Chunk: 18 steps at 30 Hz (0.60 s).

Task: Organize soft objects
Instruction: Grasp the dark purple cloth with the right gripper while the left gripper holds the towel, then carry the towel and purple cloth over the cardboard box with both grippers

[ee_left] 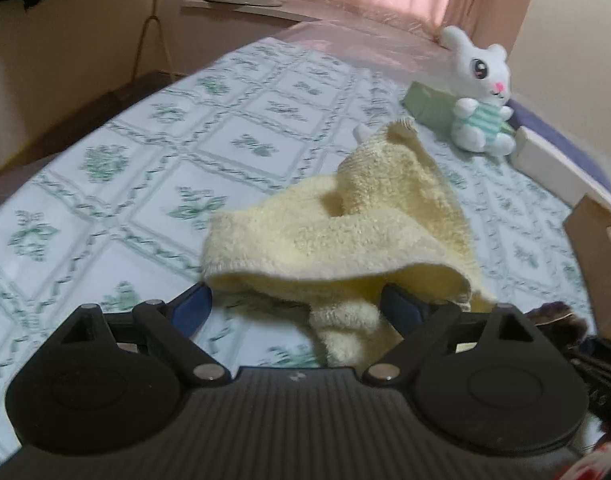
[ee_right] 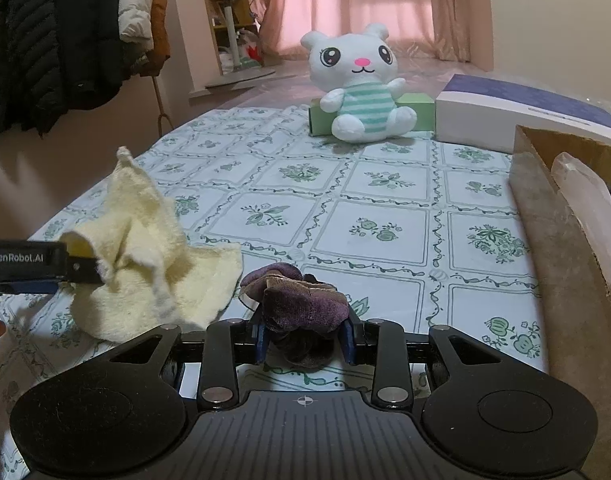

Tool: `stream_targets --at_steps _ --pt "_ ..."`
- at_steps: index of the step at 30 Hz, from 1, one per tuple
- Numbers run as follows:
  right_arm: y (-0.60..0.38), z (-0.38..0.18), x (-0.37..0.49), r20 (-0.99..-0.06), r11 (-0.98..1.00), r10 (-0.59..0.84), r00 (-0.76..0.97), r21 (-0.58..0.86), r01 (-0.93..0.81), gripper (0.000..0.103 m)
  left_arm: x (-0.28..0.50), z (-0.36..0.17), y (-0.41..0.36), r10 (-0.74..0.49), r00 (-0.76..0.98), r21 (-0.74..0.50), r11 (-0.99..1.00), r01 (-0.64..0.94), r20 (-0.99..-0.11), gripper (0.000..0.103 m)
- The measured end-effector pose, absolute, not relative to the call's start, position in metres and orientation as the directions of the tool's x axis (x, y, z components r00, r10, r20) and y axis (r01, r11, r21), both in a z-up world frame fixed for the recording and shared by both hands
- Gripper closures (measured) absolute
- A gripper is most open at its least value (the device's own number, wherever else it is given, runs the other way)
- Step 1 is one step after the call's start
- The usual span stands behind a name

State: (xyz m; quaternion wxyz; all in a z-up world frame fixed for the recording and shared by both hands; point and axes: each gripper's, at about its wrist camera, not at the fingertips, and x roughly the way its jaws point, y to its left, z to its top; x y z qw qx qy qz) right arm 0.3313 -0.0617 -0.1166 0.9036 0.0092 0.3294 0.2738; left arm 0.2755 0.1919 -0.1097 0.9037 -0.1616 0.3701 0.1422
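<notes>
Right jaws clamp purple cloth point(ee_right: 301, 300); left jaws apart beside yellow towel point(ee_left: 345, 232).

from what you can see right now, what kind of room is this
Probably a bedroom or spare room in a home. Padded coats hang by the wall, pink curtains cover the window, and a plush bunny sits on a table with a flowered cloth.
</notes>
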Motion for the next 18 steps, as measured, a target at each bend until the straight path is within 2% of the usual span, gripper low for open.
stream_targets --at_steps 7,8,9,10,12,15,18 --pt "-0.062 -0.118 0.333 -0.593 0.851 0.498 0.633 0.196 -0.486 0.069 0.293 -0.109 0.175 0.041 0.728 -0.277 0.909 -0.312 -0.684 0.014" --pt "-0.062 -0.118 0.333 -0.593 0.851 0.499 0.633 0.197 -0.487 0.069 0.297 -0.110 0.171 0.044 0.725 -0.269 0.912 -0.311 -0.687 0.019" --pt "-0.062 -0.118 0.333 -0.592 0.851 0.500 0.632 0.198 -0.487 0.069 0.301 -0.112 0.167 0.042 0.725 -0.262 0.917 -0.301 -0.687 0.031" --pt "-0.062 -0.119 0.333 -0.592 0.850 0.501 0.631 0.199 -0.487 0.069 0.303 -0.112 0.164 0.037 0.729 -0.254 0.924 -0.285 -0.683 0.038" --pt "-0.063 -0.118 0.333 -0.591 0.848 0.504 0.630 0.202 -0.489 0.069 0.306 -0.113 0.157 0.014 0.737 -0.247 0.938 -0.245 -0.676 0.069" --pt "-0.064 -0.118 0.333 -0.592 0.848 0.505 0.628 0.205 -0.490 0.069 0.307 -0.110 0.144 0.015 0.747 -0.211 0.955 -0.207 -0.665 0.080" --pt "-0.065 -0.117 0.332 -0.593 0.850 0.503 0.628 0.207 -0.485 0.069 0.304 -0.106 0.138 0.023 0.751 -0.176 0.967 -0.185 -0.660 0.083"
